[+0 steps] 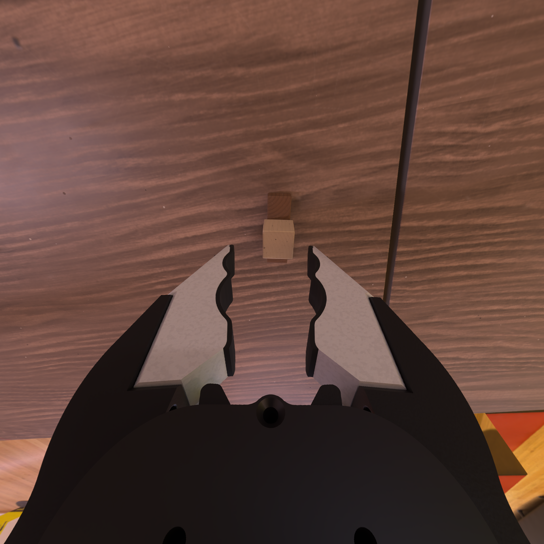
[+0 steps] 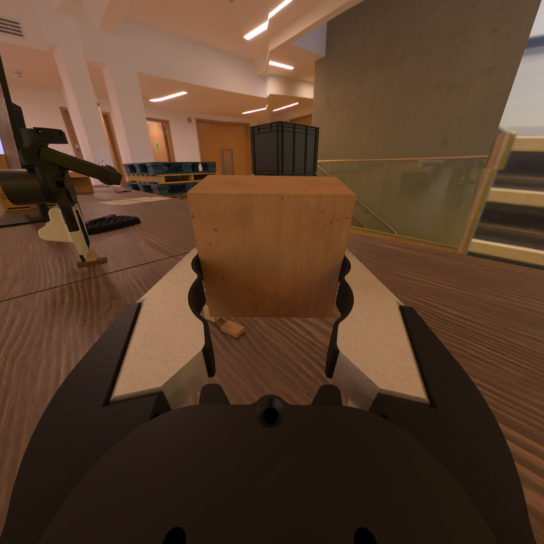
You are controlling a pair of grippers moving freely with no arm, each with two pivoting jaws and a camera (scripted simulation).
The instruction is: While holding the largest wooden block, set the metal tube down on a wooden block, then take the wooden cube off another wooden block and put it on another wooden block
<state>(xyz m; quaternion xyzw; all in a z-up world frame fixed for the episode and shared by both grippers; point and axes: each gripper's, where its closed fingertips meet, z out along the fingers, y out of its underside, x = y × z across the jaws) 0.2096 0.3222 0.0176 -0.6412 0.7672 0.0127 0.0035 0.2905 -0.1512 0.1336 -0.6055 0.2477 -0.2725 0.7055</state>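
- In the left wrist view, the left gripper (image 1: pixel 270 250) looks straight down at the table (image 1: pixel 117 147). Its fingers are spread wide and empty.
- Just above them in the frame, the pale wooden cube (image 1: pixel 278 240) sits on a thin dark slab (image 1: pixel 279 204).
- The step in hand looks like picking the cube off. Done well, the fingers drop squarely on either side, close on the cube alone, then lift straight so the slab stays put.
- In the right wrist view, the right gripper (image 2: pixel 270 279) clamps the big wooden block (image 2: pixel 270 247) at centre frame. That grip should stay steady.
- A small block (image 2: pixel 232 328) lies below it. The metal tube is not visible.
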